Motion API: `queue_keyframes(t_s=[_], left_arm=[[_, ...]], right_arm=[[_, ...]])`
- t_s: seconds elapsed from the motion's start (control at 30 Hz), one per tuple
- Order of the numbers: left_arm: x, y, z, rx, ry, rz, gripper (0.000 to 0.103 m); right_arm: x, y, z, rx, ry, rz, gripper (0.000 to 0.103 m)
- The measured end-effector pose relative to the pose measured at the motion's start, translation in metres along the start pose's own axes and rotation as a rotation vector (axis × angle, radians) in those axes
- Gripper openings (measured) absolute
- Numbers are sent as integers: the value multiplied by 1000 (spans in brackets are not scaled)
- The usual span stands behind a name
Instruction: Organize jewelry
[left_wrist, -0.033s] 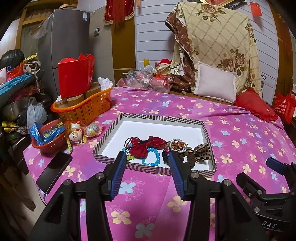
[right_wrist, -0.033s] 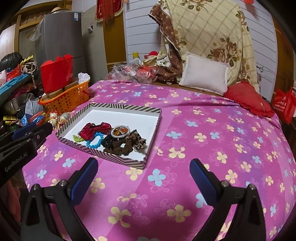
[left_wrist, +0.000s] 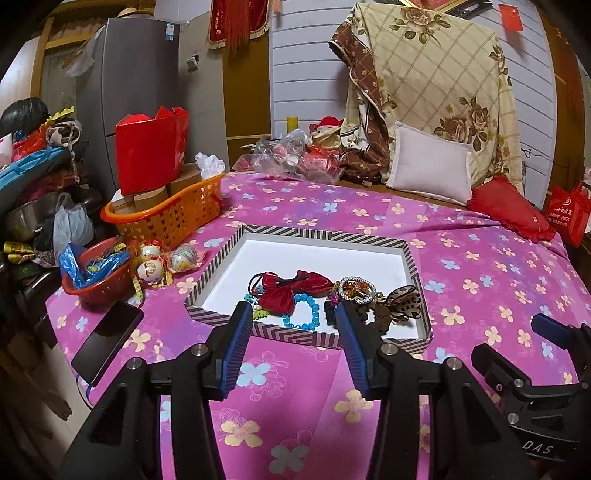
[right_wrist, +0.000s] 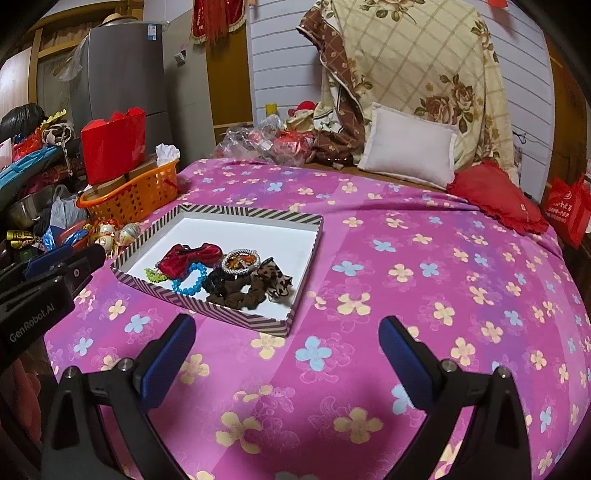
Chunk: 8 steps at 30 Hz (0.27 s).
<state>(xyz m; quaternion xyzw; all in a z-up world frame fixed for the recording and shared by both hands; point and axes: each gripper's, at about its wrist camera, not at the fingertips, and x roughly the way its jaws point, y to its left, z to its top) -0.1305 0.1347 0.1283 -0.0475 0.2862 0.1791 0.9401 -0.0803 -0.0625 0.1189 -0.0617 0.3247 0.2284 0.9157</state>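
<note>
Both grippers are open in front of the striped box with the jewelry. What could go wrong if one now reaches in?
The pieces lie in one tangled pile: the red bow overlaps the blue bead bracelet, so the left gripper may lift several together. The striped box is shallow and may slide on the cloth.

Shallow striped cardboard tray with white floor (right_wrist: 236, 212) resting on pink flowered tablecloth (right_wrist: 406, 295). Clustered in tray's near half: red velvet bow (right_wrist: 192, 258), turquoise bead bracelet (right_wrist: 188, 284), rhinestone-rimmed bangle (right_wrist: 241, 261), brown scrunchie (right_wrist: 240, 293), leopard-print bow (right_wrist: 275, 280). Orange plastic basket (right_wrist: 129, 201) beyond tray's left corner. Right gripper (right_wrist: 286, 347) just short of tray's near edge, blue-padded jaws wide apart, nothing between.
</note>
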Motion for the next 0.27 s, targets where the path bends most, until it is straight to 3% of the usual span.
queue_keyframes(t_s=[0.27], left_arm=[[9,-4,-4,31,0,1,40]], right_arm=[[8,-7,-3,24,16,11,101]])
